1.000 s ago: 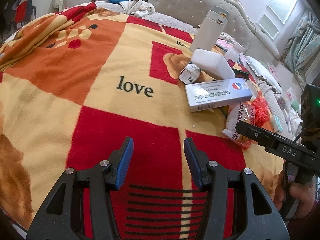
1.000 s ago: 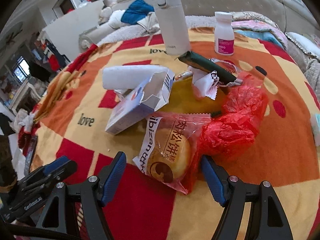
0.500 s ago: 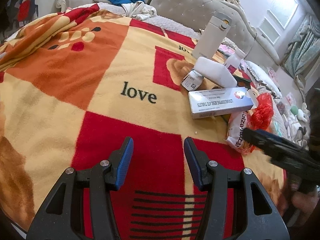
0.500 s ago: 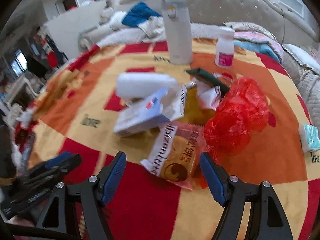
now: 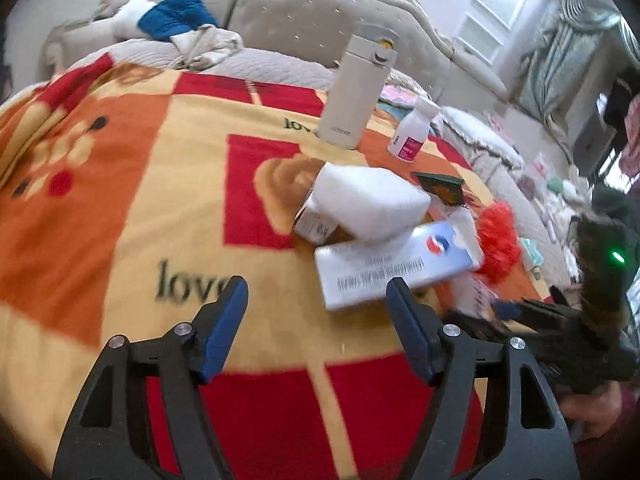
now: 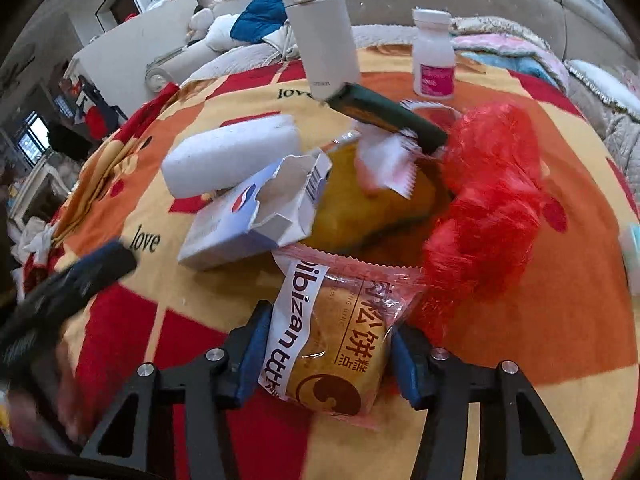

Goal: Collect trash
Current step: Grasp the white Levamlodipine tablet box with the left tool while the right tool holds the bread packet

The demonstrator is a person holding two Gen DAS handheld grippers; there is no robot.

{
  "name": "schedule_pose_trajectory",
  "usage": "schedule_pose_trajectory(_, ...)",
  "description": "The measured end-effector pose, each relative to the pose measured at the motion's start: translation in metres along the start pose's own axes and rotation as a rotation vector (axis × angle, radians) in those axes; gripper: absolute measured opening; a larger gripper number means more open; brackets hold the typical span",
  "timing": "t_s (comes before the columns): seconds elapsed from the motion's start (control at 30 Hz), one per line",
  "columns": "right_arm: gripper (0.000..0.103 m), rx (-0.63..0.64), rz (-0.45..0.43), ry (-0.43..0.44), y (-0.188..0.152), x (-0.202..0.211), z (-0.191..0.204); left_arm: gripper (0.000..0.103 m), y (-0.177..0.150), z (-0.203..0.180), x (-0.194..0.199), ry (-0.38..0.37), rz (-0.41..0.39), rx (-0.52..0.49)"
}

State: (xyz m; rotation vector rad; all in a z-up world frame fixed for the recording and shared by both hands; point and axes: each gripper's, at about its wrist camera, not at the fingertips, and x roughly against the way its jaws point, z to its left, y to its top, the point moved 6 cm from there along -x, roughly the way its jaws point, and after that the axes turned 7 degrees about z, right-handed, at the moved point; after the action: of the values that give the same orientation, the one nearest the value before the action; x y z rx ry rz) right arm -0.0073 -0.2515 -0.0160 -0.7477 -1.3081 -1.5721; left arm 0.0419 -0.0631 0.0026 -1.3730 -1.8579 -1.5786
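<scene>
Trash lies uncollected on the blanket (image 6: pixel 560 320): the right gripper (image 6: pixel 326 364) is closing on the pastry packet (image 6: pixel 332 344), pads seemingly just touching it, while the left gripper (image 5: pixel 318 328) opens empty before the torn medicine box (image 5: pixel 392 268), red plastic bag (image 6: pixel 488 208) untouched

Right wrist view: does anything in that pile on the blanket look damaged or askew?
Yes. The white-and-blue cardboard box has its end flap torn open and ragged, and it lies tilted under the white foam block. A dark green wrapper leans against the tall white flask. The right claw is closing around the clear snack packet.
</scene>
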Motion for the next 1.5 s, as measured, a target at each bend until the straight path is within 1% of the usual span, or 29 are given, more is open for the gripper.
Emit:
schedule_pose_trajectory(0.07,0.053,-0.001,0.007,0.003,-0.006,0.005,-0.007,0.071,0.011,0.003,-0.011,0.004,0.013,0.006)
schedule_pose_trajectory(0.17,0.053,-0.003,0.014,0.001,-0.014,0.010,-0.015,0.071,0.025,0.008,-0.029,-0.021,0.037,0.037)
schedule_pose_trajectory(0.27,0.053,-0.012,0.018,0.001,-0.021,0.013,-0.023,0.071,0.030,0.002,-0.044,-0.066,0.082,0.046)
schedule_pose_trajectory(0.37,0.053,-0.025,0.015,0.004,-0.027,0.019,-0.030,0.071,0.020,-0.019,-0.053,-0.104,0.133,-0.004)
schedule_pose_trajectory(0.47,0.053,-0.027,0.009,-0.006,-0.033,0.029,-0.038,0.071,-0.003,-0.047,-0.052,-0.136,0.190,-0.096)
schedule_pose_trajectory(0.57,0.053,-0.037,0.007,-0.018,-0.036,0.037,-0.047,0.071,-0.029,-0.068,-0.042,-0.121,0.212,-0.208)
schedule_pose_trajectory(0.63,0.053,-0.052,0.002,-0.018,-0.039,0.041,-0.054,0.071,-0.041,-0.074,-0.035,-0.113,0.226,-0.245)
schedule_pose_trajectory(0.73,0.053,-0.069,-0.001,0.001,-0.043,0.044,-0.057,0.071,-0.045,-0.070,-0.027,-0.106,0.235,-0.210)
schedule_pose_trajectory(0.83,0.053,-0.072,-0.009,0.015,-0.045,0.048,-0.055,0.071,-0.039,-0.064,-0.019,-0.101,0.206,-0.158)
schedule_pose_trajectory(0.97,0.053,-0.062,-0.014,0.027,-0.048,0.054,-0.052,0.071,-0.017,-0.056,-0.015,-0.021,0.134,-0.173)
schedule_pose_trajectory(1.03,0.053,-0.065,-0.019,0.031,-0.049,0.057,-0.054,0.071,-0.004,-0.052,-0.022,0.008,0.121,-0.166)
schedule_pose_trajectory(1.13,0.053,-0.075,-0.029,0.033,-0.048,0.062,-0.057,0.071,0.005,-0.050,-0.039,0.010,0.137,-0.150)
schedule_pose_trajectory(1.27,0.053,-0.078,-0.022,0.018,-0.049,0.064,-0.061,0.071,0.003,-0.051,-0.060,0.056,0.174,-0.169)
schedule_pose_trajectory(1.3,0.053,-0.080,-0.021,0.014,-0.049,0.065,-0.062,0.071,-0.002,-0.050,-0.061,0.065,0.188,-0.168)
schedule_pose_trajectory(1.37,0.053,-0.086,-0.023,0.013,-0.049,0.066,-0.065,0.071,-0.008,-0.052,-0.057,0.074,0.187,-0.191)
schedule_pose_trajectory(1.5,0.053,-0.096,-0.028,0.016,-0.048,0.068,-0.067,0.071,-0.028,-0.055,-0.045,0.067,0.226,-0.235)
